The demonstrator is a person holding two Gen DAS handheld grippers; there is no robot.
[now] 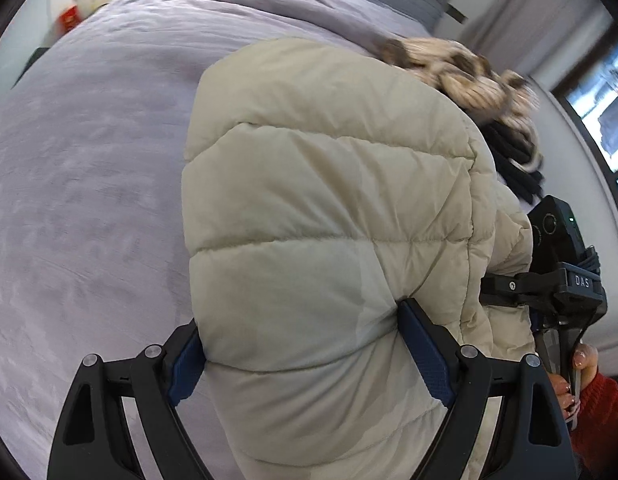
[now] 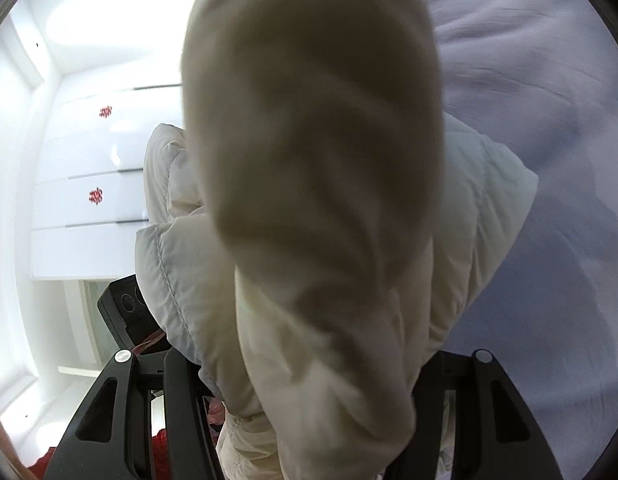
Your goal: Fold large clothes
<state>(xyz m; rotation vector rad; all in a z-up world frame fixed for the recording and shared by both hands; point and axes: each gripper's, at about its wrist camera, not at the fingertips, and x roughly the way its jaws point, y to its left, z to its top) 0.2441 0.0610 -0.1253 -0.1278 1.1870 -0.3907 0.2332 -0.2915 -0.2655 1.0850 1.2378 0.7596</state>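
Left wrist view: left claw clamps the beige puffer jacket over the bed; right claw (housing marked "DAS") grips it too.

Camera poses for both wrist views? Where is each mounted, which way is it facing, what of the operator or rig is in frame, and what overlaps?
Left wrist: sits behind the left gripper, looks forward over the cream puffer jacket and lilac bedspread; its blue-padded fingers straddle the jacket; the right gripper and right hand show at far right.
Right wrist: sits behind the right gripper, looks along blurred jacket fabric toward the white drawers; the left gripper shows lower left.
Shared: jacket, bedspread, each other's gripper.
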